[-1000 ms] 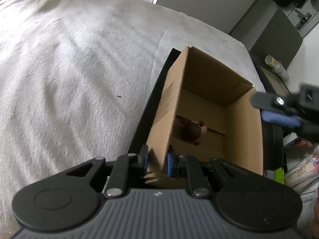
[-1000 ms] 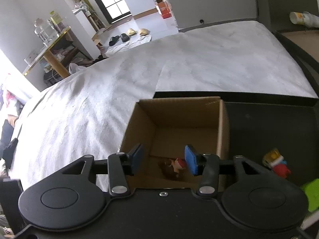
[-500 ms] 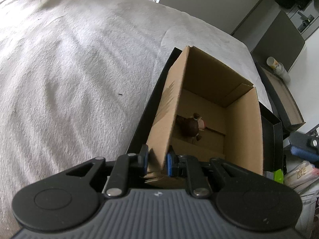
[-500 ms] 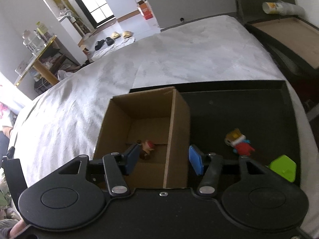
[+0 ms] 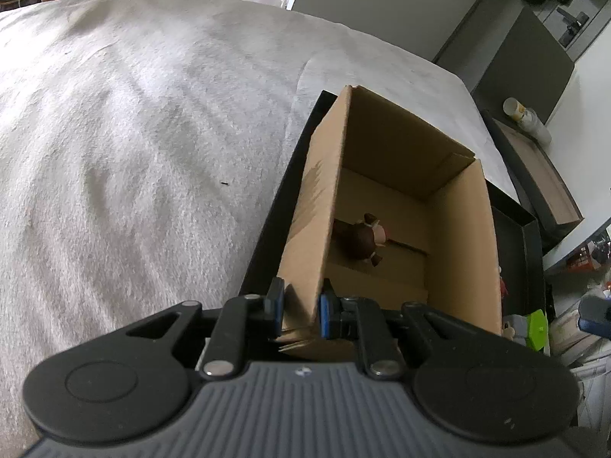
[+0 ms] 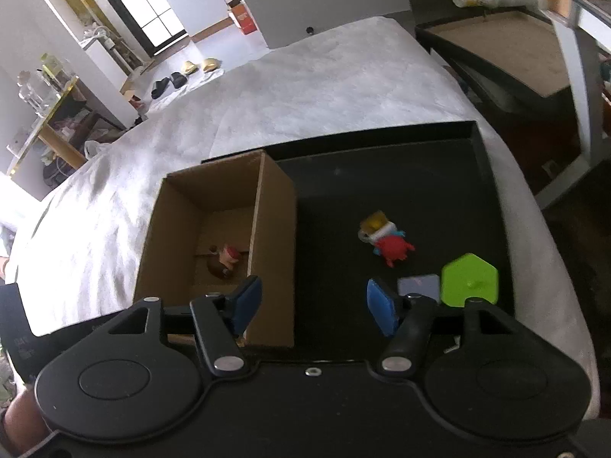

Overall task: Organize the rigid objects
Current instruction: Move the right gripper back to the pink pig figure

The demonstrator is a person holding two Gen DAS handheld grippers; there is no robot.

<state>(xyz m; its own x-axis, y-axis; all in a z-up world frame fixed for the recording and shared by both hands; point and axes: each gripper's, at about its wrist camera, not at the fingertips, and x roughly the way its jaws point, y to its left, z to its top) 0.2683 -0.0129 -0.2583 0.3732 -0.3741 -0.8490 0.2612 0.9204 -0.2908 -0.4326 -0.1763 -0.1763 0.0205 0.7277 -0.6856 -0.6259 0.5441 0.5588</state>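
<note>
The left tool (image 5: pixel 301 307) clamps the cardboard box (image 5: pixel 464 236) wall; the right tool (image 6: pixel 311 301), jaws just widening and empty, hovers short of the red figurine (image 6: pixel 389 244).

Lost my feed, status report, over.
Left gripper clamped on cardboard box wall. Right gripper opening, empty, over black tray. Red figure unobstructed.

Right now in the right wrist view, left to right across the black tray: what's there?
cardboard box with a brown figurine inside → red and yellow toy figure → green hexagon piece
</note>
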